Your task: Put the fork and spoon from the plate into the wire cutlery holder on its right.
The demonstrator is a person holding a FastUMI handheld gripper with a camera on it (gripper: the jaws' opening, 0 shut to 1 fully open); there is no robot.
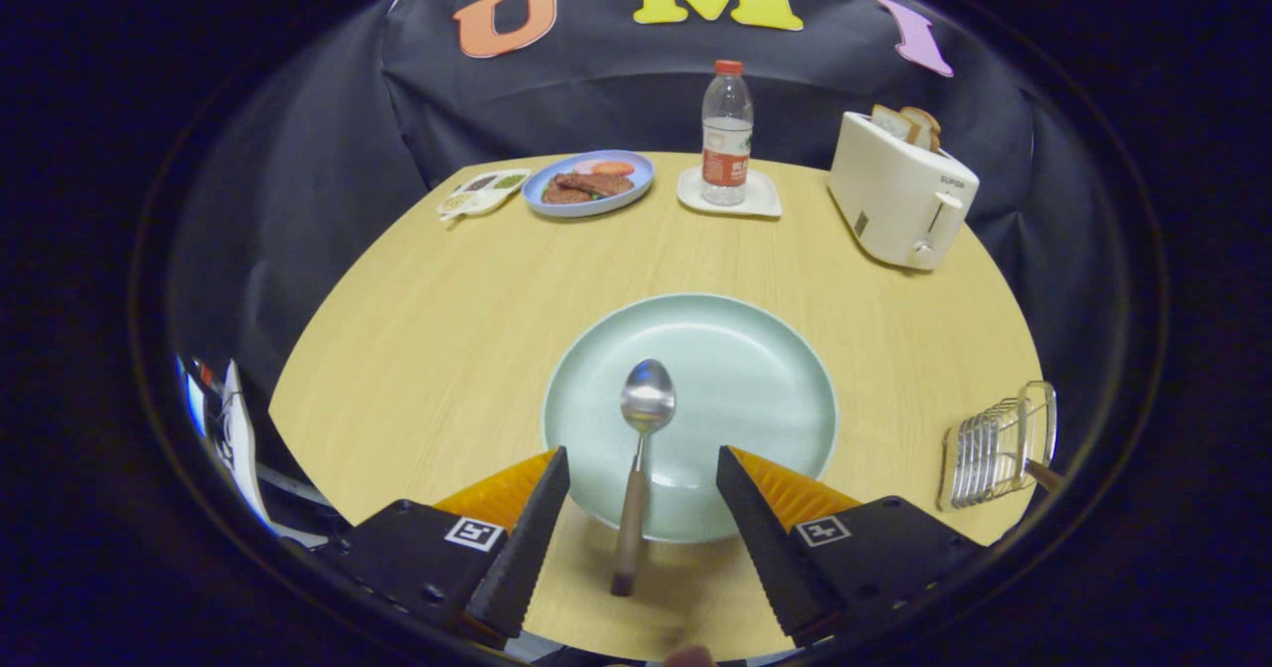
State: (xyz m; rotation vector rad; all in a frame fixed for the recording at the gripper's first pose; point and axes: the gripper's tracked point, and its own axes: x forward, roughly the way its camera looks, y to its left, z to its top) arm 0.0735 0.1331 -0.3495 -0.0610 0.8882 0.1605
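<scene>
A: Progress?

B: About half, I'd judge. Spoon [641,453] lies on the plate [755,369], bowl at 12, handle running to 6 and hanging over the near rim onto the counter [437,289]. No fork on the plate. Holder [997,445] sits at 3 o'clock from the plate, well apart, and a brown handle pokes out of its right end. Probably the fork, can't confirm.

A: So left to do?

B: Grab the spoon, carry it toward 3, drop it in the holder. Not yet grasped.

A: Gripper [643,473] state?

B: Jaws wide, holding nothing. The spoon handle runs down the middle of the gap, clear of both fingers. Fingertips sit over the near rim of the plate, one each side of the handle.

A: Pose?

B: Pointed at 12 across the counter and tilted down at the plate, lined up with the handle. Height above the spoon, can't tell. Looks set to close on the handle.

A: Clutter?

B: All far side, well apart. Toaster [899,195] with bread at 1 to 2 o'clock, bottle [726,135] on a coaster at 12, blue dish [588,183] of food at 11, small sauce tray [484,193] just left of that. Nothing between plate and holder.
</scene>
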